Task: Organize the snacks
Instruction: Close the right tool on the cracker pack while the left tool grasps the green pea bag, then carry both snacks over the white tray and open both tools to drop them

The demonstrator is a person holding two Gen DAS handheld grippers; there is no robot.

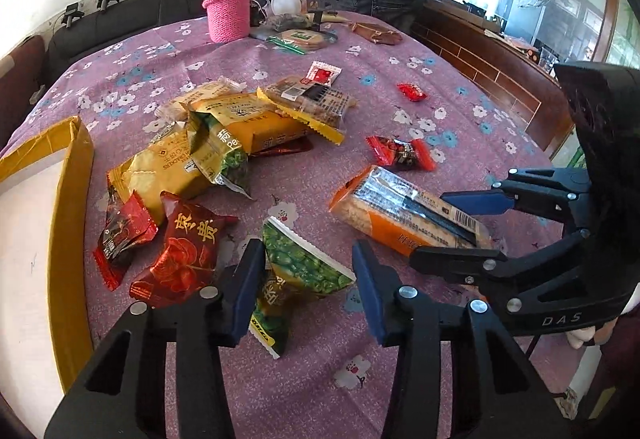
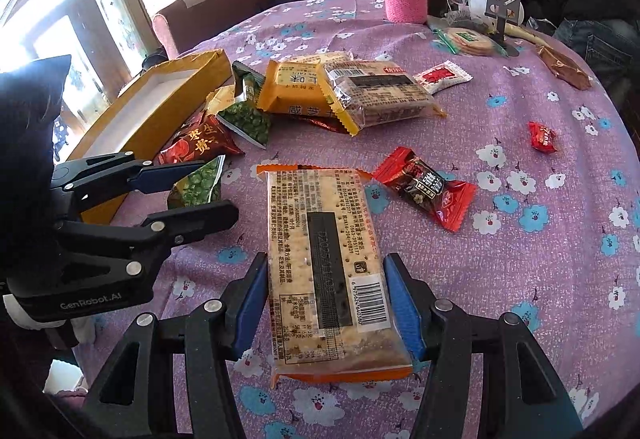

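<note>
Right wrist view: right gripper (image 2: pixel 326 295) is straddling the cracker pack (image 2: pixel 324 267), jaws apart.
Left gripper (image 1: pixel 308 281): spread around the green pea packet (image 1: pixel 296 279).
Risk: squeezing may be crushing crackers.

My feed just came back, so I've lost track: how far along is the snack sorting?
Barely begun, by the look of it. Done: nothing, the yellow box shows only its white floor. In hand: the right gripper brackets the orange cracker pack, and the left gripper straddles a green pea bag; neither is lifted. Left: the snack pile and the loose red candies.
</note>
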